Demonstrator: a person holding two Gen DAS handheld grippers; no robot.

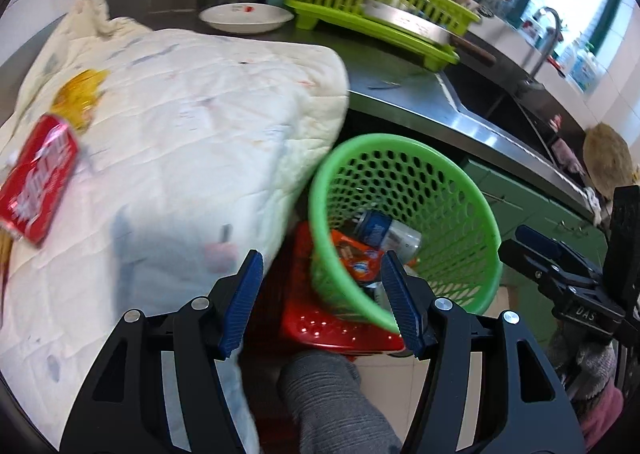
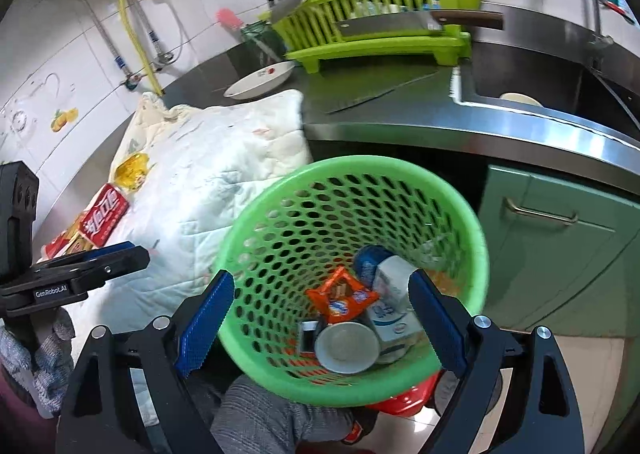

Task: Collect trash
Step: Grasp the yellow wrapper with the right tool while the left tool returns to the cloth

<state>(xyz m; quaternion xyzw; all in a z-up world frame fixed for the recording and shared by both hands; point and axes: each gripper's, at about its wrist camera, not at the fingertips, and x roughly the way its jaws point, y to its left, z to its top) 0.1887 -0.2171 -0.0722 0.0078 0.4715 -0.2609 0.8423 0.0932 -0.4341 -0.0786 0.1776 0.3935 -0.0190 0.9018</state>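
A green mesh basket (image 1: 404, 190) (image 2: 320, 206) stands on a red stool (image 1: 340, 330) in front of the counter. In it lie an orange snack packet (image 2: 340, 294), a blue can (image 1: 374, 228), a white carton (image 2: 390, 294) and a white cup (image 2: 346, 346). On the white quilted cloth (image 1: 192, 126) to the left lie a red packet (image 1: 38, 190) (image 2: 105, 214) and a yellow wrapper (image 1: 80, 94) (image 2: 134, 170). My left gripper (image 1: 322, 260) (image 2: 132, 250) is open and empty, hovering over the cloth's edge and the basket's near rim. My right gripper (image 2: 322, 282) (image 1: 516, 242) is open above the basket, with nothing held.
A lime dish rack (image 1: 372, 2) (image 2: 380, 26) with a cleaver (image 2: 404, 24) and a white plate (image 1: 246, 16) stand on the dark counter. The steel sink (image 2: 560, 94) lies to the right, above green cabinets (image 2: 560, 238). A grey trouser leg (image 1: 328, 402) is below the grippers.
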